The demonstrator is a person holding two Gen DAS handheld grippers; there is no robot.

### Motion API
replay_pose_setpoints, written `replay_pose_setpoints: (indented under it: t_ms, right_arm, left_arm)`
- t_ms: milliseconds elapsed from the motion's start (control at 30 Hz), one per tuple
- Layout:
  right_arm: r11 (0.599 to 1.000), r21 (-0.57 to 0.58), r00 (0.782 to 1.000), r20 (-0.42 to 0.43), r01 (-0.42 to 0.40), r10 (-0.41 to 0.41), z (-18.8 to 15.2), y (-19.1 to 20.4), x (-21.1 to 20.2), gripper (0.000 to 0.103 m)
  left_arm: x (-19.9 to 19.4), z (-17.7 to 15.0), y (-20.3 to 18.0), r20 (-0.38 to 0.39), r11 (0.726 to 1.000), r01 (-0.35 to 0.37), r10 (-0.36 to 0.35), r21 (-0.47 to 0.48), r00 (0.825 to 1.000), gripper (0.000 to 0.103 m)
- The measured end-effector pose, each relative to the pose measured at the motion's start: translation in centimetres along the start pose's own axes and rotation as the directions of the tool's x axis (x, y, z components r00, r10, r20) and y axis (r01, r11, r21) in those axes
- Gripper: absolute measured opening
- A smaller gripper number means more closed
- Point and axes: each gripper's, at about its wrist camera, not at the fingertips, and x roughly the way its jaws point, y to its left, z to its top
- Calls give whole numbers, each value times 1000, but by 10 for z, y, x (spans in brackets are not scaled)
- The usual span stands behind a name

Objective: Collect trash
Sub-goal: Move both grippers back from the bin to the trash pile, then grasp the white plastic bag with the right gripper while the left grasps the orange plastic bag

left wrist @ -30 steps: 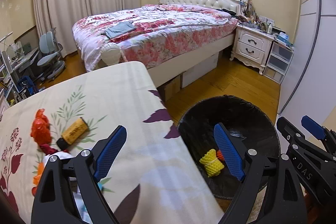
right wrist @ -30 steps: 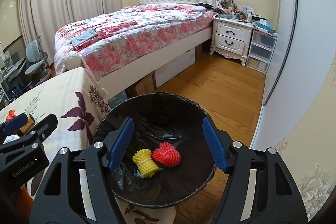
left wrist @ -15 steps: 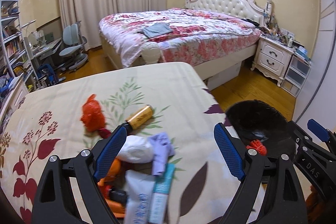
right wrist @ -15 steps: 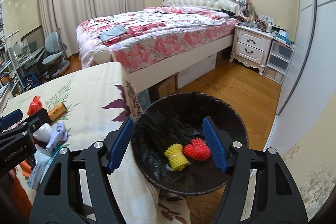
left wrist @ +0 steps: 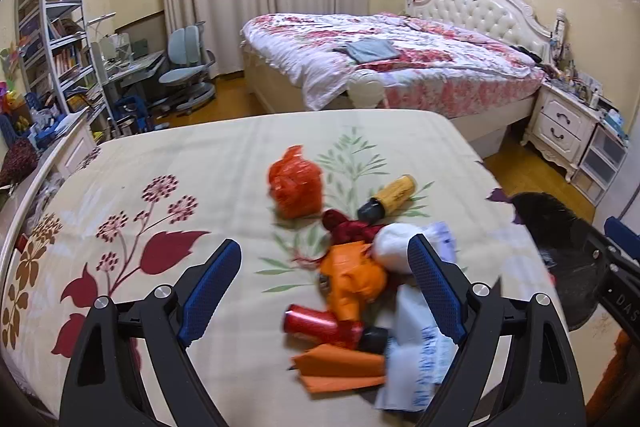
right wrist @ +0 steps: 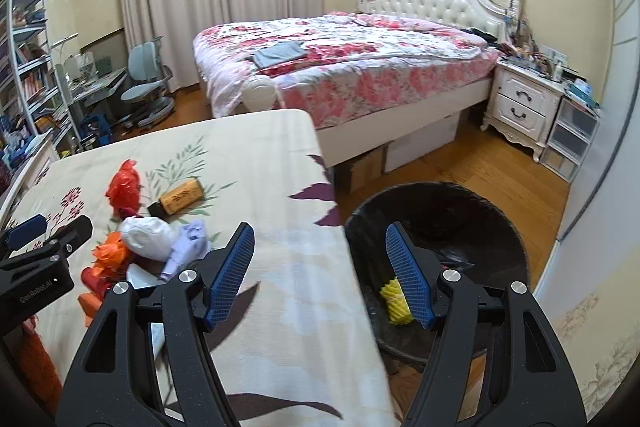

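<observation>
Bedroom with a floral-print cream tablecloth (left wrist: 168, 187) below my jaws. Round bin with black liner (right wrist: 472, 215) lies beyond my right gripper (right wrist: 320, 273), holding one yellow foam net (right wrist: 394, 301) that I can see. My left gripper (left wrist: 324, 285) hangs wide and empty over the trash pile; the right is moderately open, also empty. Best taken singly, I judge: one crumpled orange bag (left wrist: 350, 277) between the jaws, one white wad (left wrist: 394, 247) at the right finger, one red can (left wrist: 316, 321), one cork-brown bottle (left wrist: 388, 197) beyond.

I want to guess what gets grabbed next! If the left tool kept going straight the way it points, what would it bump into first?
Probably the crumpled orange wrapper in the trash pile on the flowery tablecloth, between the left tool's open fingers; depth is hard to judge.
</observation>
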Motion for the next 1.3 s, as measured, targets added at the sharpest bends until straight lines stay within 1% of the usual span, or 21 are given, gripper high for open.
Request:
replay_pose_setpoints:
  t_ms: [300, 533, 733, 900, 933, 1000, 1033, 1067, 1133, 1300]
  right_arm:
    - [992, -83, 996, -27, -92, 90, 2, 54, 8, 67]
    - [977, -141, 986, -67, -160, 151, 2, 95, 21, 67]
    - [968, -173, 980, -107, -184, 167, -2, 119, 35, 67]
    - [967, -172, 975, -148, -190, 166, -7, 124, 48, 66]
    - [966, -171, 974, -154, -192, 167, -7, 125, 49, 65]
    - [964, -171, 969, -170, -206, 177, -9, 127, 52, 53]
    - [961, -167, 965, -181, -221, 190, -10, 128, 53, 46]
    - [960, -163, 963, -185, -229, 198, -10, 128, 53, 42]
    - [960, -165, 964, -182, -227, 196, -9, 129, 53, 39]
    - [961, -160, 968, -146, -225, 203, -3, 125, 43, 38]
  left_arm:
    - [9, -10, 50, -30, 995, -66, 64, -68, 997, 85]
    - [12, -16, 76, -44, 990, -102, 98, -100, 994, 85]
    - [18, -20, 93, -66, 985, -112, 104, -132, 992, 85]
    - [21, -22, 98, -74, 983, -111, 101, -143, 992, 85]
    - [21, -22, 98, -75, 984, -109, 99, -144, 992, 85]
    - [21, -23, 98, -76, 984, -105, 95, -144, 993, 85]
    - [22, -23, 97, -77, 984, -102, 92, -145, 993, 85]
    - [22, -22, 96, -77, 984, -101, 90, -145, 993, 85]
    - [22, -22, 94, -77, 985, -96, 85, -143, 993, 85]
    - [20, -20, 86, -71, 988, -79, 70, -136, 995, 85]
